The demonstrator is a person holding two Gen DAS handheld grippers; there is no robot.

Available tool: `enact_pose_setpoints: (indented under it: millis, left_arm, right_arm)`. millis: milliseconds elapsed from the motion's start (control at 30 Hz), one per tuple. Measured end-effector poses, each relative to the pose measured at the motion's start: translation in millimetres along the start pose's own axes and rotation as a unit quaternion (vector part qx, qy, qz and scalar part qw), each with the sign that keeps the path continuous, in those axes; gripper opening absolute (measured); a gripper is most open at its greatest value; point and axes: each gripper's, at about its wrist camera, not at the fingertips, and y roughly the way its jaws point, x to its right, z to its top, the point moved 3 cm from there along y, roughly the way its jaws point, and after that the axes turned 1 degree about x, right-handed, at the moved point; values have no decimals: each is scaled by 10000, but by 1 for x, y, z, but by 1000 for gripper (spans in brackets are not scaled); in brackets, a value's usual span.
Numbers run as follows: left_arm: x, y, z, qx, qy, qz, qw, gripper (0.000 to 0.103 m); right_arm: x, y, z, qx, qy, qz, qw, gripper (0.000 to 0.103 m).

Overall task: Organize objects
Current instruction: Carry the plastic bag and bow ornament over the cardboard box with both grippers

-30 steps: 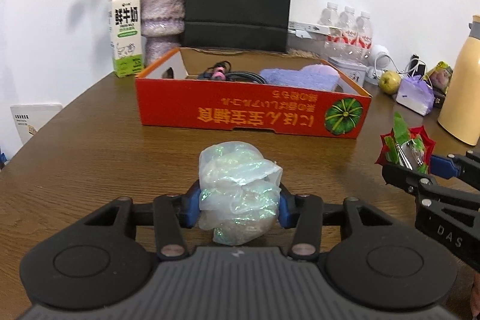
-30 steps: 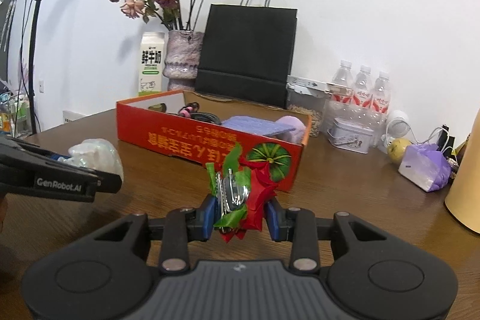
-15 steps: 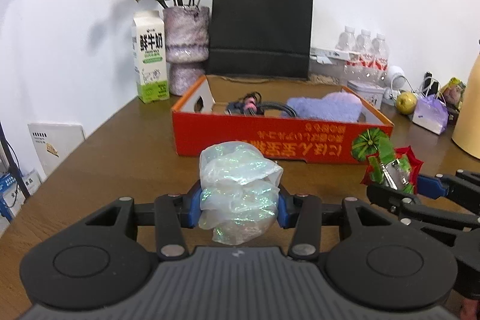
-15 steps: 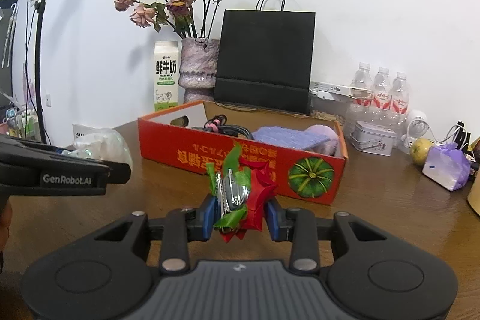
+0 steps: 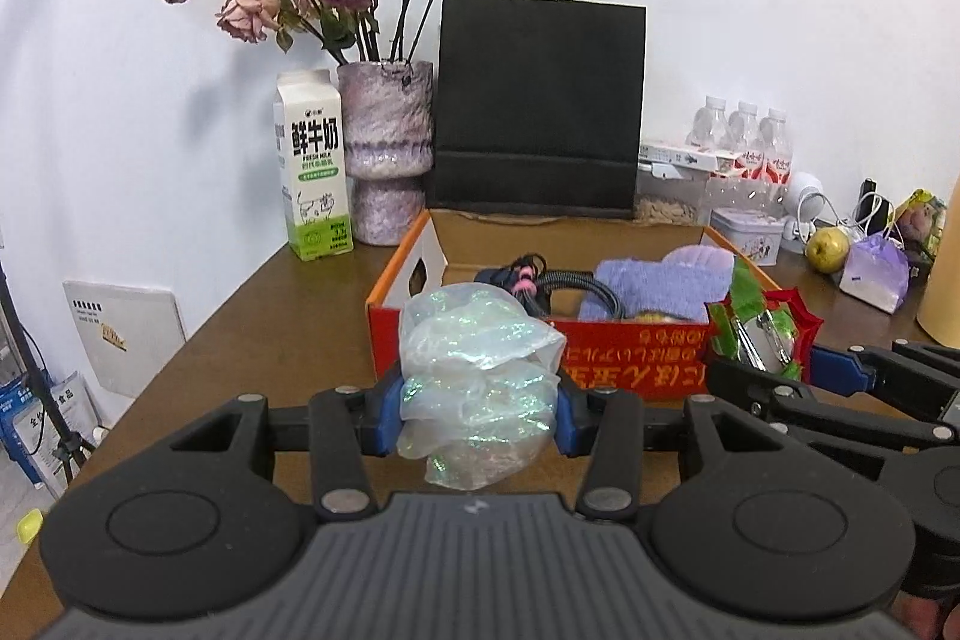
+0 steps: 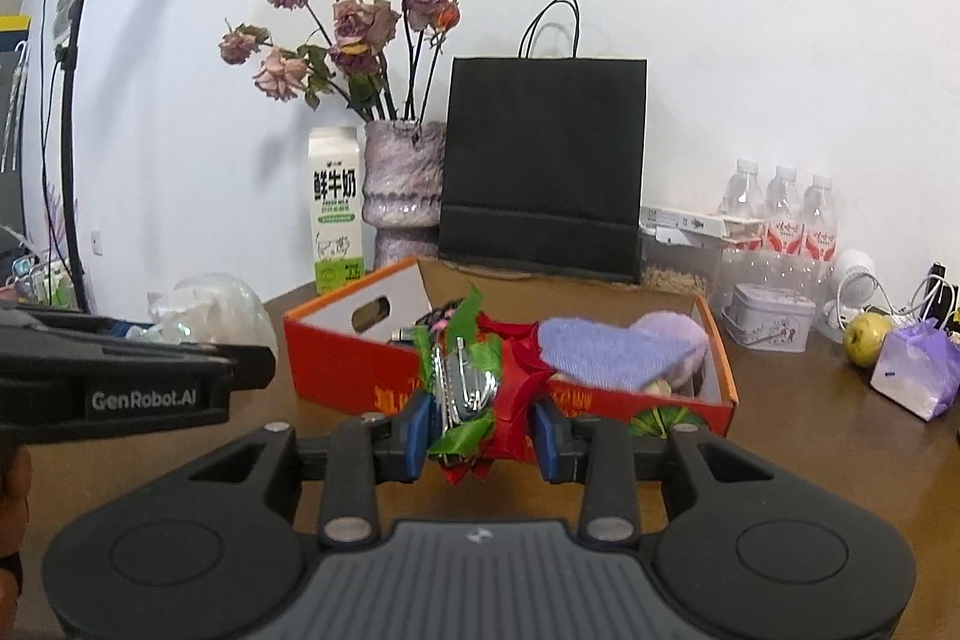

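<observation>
The left gripper is holding a crumpled, iridescent clear plastic wad between its blue pads, jaws closed partway onto it, and is carrying it in the air just short of the near wall of the red cardboard box. The right gripper is pinching a spiky red-and-green foil bundle with something shiny and silver at its middle, what that is being hard to tell, and is hovering at the box's near wall too, just beside the left one. The box is standing open-topped on the brown wooden worktop, and a fuzzy lilac cloth and a coiled black cable are already lying inside, leaving bare floor at its left end. Behind it a black paper bag, a mottled pink vase of dried roses and a milk carton are crowding the wall, while the worktop's left edge is curving away to open room. Compared with a second ago, both grippers are sitting higher and closer to the box, so its inside is showing more, and each grip is looking unchanged.
</observation>
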Motion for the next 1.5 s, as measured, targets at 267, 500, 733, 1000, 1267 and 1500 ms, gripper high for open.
enact_pose_setpoints:
  millis: [267, 500, 733, 1000, 1267, 1500]
  left_arm:
    - [2, 19, 18, 27, -6, -27, 10000, 47]
    - [5, 40, 31, -3, -71, -33, 10000, 47]
    - [11, 58, 45, 72, -110, -59, 9999, 47]
    - [18, 83, 60, 140, -221, -81, 9996, 47]
    - [24, 108, 72, 177, -269, -90, 9994, 47]
    - [27, 132, 81, 193, -273, -82, 9994, 47]
  right_arm:
    - [8, 18, 16, 28, 80, -36, 10000, 33]
    - [19, 39, 29, 126, 131, -133, 9997, 33]
    - [31, 61, 35, 153, 273, -155, 9994, 33]
    - [45, 84, 41, 168, 410, -165, 9989, 33]
    - [56, 105, 47, 165, 473, -179, 9986, 33]
    - [64, 125, 53, 168, 458, -224, 9986, 33]
